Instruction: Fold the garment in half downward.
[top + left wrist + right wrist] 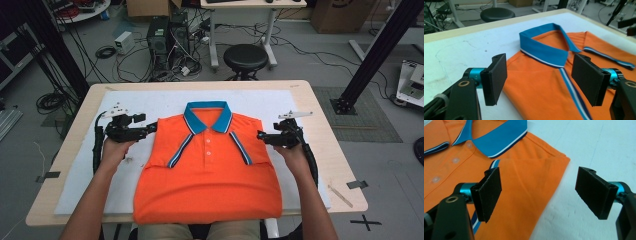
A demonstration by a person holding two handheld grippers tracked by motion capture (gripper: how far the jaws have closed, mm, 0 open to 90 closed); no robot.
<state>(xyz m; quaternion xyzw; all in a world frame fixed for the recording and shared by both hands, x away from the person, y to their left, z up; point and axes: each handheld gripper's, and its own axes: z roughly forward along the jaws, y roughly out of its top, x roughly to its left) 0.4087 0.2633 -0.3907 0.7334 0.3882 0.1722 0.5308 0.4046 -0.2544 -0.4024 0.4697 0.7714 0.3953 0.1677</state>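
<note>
Shirt (207, 175) laid collar-away on desk (320, 150), between both tongs: left tongs (151, 128) & right tongs (261, 136) released, nothing gripped, each poised at a shoulder edge.

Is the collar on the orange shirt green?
No, the collar on the orange shirt is blue with a thin white stripe along its edge.

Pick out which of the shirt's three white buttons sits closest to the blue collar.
The top button on the orange polo shirt sits just below the point where the blue collar opens; the other two lie lower along the placket, toward the hem.
</note>
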